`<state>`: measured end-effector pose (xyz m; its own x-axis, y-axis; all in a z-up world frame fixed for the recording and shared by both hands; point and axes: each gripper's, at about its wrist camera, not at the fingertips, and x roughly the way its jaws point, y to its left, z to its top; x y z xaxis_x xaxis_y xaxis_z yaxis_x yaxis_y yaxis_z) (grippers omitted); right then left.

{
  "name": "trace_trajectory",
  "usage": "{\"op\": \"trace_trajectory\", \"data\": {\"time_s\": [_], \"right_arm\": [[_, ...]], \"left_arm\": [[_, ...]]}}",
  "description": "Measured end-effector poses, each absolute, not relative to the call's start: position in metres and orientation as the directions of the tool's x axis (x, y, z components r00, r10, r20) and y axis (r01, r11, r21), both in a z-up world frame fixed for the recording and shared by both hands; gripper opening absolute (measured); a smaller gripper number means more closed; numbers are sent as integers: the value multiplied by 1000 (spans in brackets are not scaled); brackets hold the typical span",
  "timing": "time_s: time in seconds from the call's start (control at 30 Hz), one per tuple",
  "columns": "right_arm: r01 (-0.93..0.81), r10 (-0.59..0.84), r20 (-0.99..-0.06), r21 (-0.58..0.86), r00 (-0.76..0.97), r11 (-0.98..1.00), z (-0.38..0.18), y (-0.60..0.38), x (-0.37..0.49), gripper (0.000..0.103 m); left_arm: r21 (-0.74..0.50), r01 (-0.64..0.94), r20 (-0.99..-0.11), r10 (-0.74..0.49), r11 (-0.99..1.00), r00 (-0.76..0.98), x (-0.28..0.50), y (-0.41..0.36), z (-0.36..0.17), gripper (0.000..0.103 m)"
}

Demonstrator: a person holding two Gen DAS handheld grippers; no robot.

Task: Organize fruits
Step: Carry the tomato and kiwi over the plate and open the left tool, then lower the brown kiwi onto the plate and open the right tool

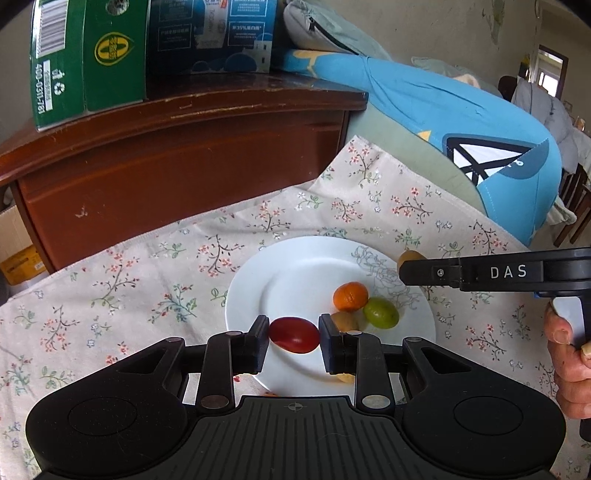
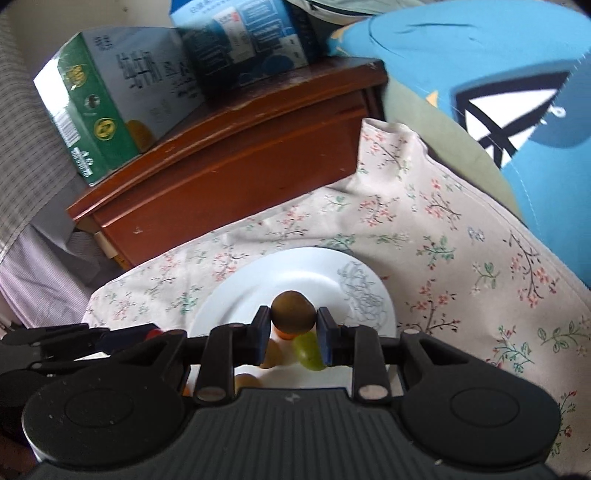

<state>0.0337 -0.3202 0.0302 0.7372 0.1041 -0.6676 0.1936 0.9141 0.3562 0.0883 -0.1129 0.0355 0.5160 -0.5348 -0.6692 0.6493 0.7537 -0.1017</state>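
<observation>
My left gripper (image 1: 293, 330) is shut on a red oval fruit (image 1: 294, 336), held just above the near part of a white plate (image 1: 295, 266). On the plate lie a small orange (image 1: 350, 296), a green fruit (image 1: 381, 313) and a brown kiwi (image 1: 344, 321). My right gripper (image 2: 291, 325) is shut on another brown kiwi (image 2: 292, 312) over the same plate (image 2: 258, 284), with the green fruit (image 2: 310, 350) and the orange (image 2: 286, 335) below it. In the left wrist view it comes in from the right, with that kiwi (image 1: 410, 256) at its tip.
The plate sits on a floral cloth (image 1: 147, 280). Behind it stands a brown wooden cabinet (image 1: 177, 158) bearing a green carton (image 1: 85, 62) and a blue carton (image 1: 214, 33). A blue cushion (image 1: 461, 122) lies to the back right. A person's hand (image 1: 565, 350) holds the right gripper's handle.
</observation>
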Motion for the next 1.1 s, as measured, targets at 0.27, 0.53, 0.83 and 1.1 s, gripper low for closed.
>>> {"op": "trace_trajectory", "data": {"time_s": [0.27, 0.53, 0.83, 1.1], "right_arm": [[229, 87, -694, 349, 715, 909, 12, -327, 44, 27], [249, 78, -701, 352, 709, 902, 3, -331, 49, 30], [263, 73, -679, 379, 731, 887, 10, -335, 46, 33], [248, 99, -671, 402, 735, 881, 13, -330, 44, 35]], "left_arm": [[-136, 636, -685, -536, 760, 493, 99, -123, 19, 26], [-144, 623, -692, -529, 768, 492, 103, -131, 12, 29], [-164, 564, -672, -510, 810, 537, 105, -118, 29, 72], [-205, 490, -689, -481, 847, 543, 112, -104, 41, 76]]}}
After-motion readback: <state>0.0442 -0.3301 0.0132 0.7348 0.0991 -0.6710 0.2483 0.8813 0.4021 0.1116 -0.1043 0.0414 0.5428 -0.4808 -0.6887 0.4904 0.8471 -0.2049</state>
